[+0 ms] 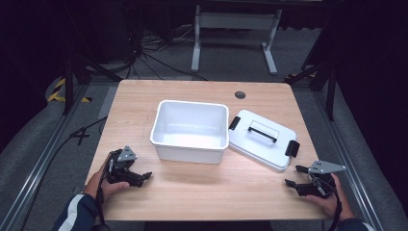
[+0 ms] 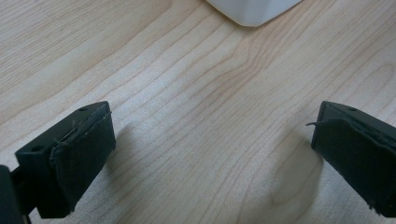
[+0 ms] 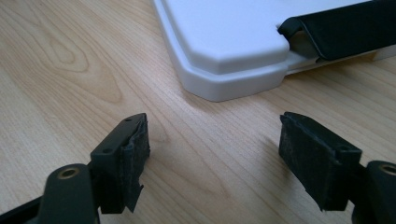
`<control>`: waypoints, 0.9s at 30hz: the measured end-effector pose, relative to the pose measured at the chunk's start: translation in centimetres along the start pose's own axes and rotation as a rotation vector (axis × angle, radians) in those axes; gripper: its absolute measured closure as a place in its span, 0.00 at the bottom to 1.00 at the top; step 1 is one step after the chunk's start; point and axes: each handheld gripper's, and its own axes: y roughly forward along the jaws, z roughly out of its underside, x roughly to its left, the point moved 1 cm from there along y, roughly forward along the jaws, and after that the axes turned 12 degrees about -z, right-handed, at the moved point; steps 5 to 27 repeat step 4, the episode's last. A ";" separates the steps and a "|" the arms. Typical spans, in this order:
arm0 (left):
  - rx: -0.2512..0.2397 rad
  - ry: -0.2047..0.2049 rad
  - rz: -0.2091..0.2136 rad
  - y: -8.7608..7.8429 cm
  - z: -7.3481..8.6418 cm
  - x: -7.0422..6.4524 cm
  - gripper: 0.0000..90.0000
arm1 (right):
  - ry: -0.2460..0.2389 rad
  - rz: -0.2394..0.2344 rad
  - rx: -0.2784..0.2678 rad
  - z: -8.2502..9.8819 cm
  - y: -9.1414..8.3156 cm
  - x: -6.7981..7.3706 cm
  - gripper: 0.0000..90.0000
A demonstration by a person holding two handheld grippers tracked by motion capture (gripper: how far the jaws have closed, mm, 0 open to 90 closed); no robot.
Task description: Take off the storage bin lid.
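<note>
wooden table (image 1: 202, 190), high view. white bin (image 1: 190, 130) near table centre, open top, nothing seen inside. white lid (image 1: 262, 138) flat on the wood just right of bin, turned at an angle, near corner close to or touching bin's right wall; cannot tell which. black handle (image 1: 262, 131) across lid top, black latch (image 1: 292, 148) at lid's right end, another at its left end.

left gripper (image 1: 140, 178) low over front-left of table, held in left hand (image 1: 109, 185), jaws spread wide, nothing between them. in left gripper view, bare wood between the pads (image 2: 84, 154), corner of white bin (image 2: 252, 11) at top edge, well apart from jaws.

right gripper (image 1: 294, 176) at front-right of table, held in right hand (image 1: 327, 199), jaws likewise apart and empty. in right gripper view, lid corner (image 3: 229, 60) just ahead of the pads (image 3: 310, 156), near but not touching; black latch (image 3: 336, 28) at upper right.
</note>
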 end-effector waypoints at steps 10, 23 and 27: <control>0.000 0.000 0.000 0.0 0.0 0.0 0.00 | -0.001 0.000 -0.001 0.0 0.0 0.0 0.27; 0.000 0.000 0.000 0.0 0.0 0.0 0.00 | -0.001 0.000 -0.001 0.0 0.0 0.0 0.27; 0.000 0.000 0.000 0.0 0.0 0.0 0.00 | -0.001 0.000 -0.001 0.0 0.0 0.0 0.27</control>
